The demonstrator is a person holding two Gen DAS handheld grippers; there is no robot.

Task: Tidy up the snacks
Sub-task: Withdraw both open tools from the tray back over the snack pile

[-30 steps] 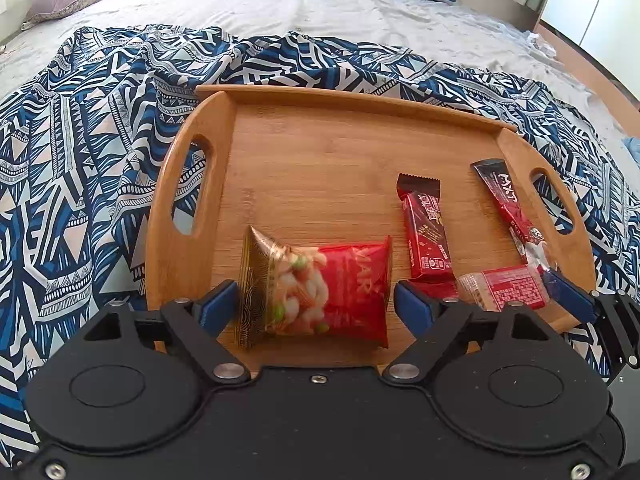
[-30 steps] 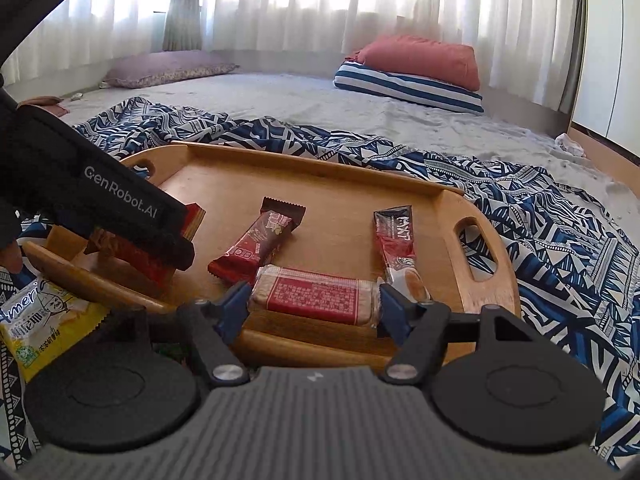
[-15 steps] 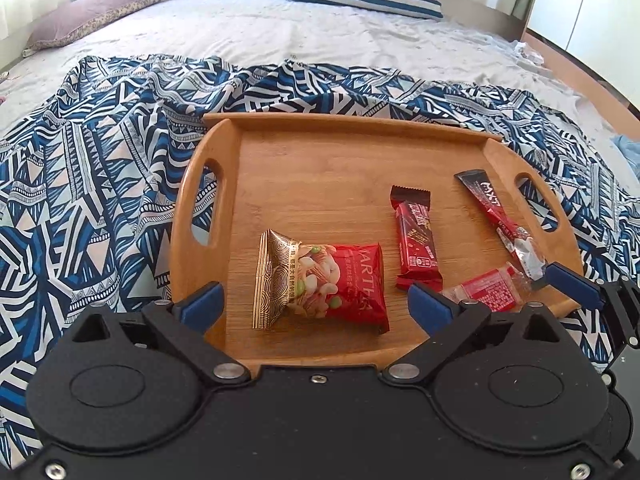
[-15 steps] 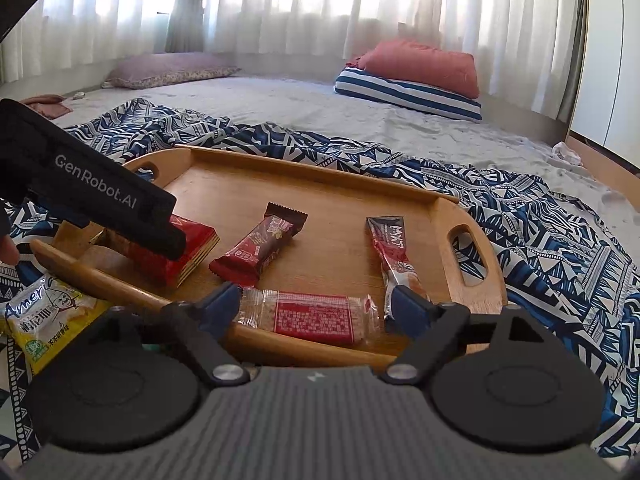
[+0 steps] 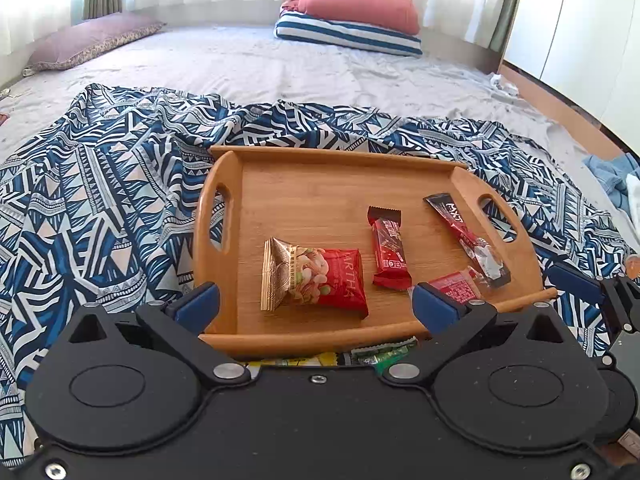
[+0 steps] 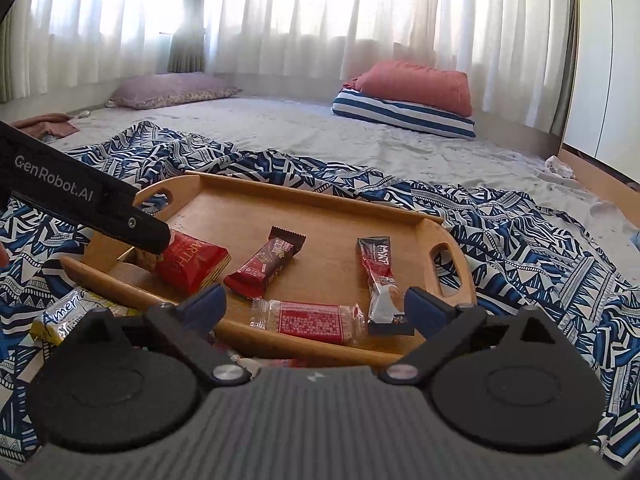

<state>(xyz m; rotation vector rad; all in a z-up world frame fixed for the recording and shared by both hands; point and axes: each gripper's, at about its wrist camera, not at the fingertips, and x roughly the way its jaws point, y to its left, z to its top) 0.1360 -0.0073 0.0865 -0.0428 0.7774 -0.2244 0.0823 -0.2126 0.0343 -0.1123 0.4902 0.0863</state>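
Note:
A wooden tray (image 5: 320,176) (image 6: 304,200) lies on a patterned blue cloth. On it are a red nut packet (image 5: 316,278) (image 6: 192,262), a dark red bar (image 5: 390,254) (image 6: 266,266), a long black-red stick pack (image 5: 466,240) (image 6: 380,276) and a clear-wrapped red wafer (image 5: 456,286) (image 6: 310,320). My left gripper (image 5: 314,306) is open and empty, just short of the tray's near edge. My right gripper (image 6: 316,306) is open and empty, in front of the wafer. More snack packets lie below the tray's near edge: green and yellow ones (image 5: 380,354) and a yellow "Ameri" one (image 6: 64,314).
The blue patterned cloth (image 5: 100,200) (image 6: 540,240) covers a grey bed. Pillows lie at the back: a red one on a striped one (image 5: 352,20) (image 6: 412,96), a mauve one (image 5: 92,38) (image 6: 172,88). White cupboards (image 5: 580,32) stand at the right.
Both grippers have let go of their snacks, opened wide and pulled back and up from the tray. The nut packet and the wafer now lie on the tray.

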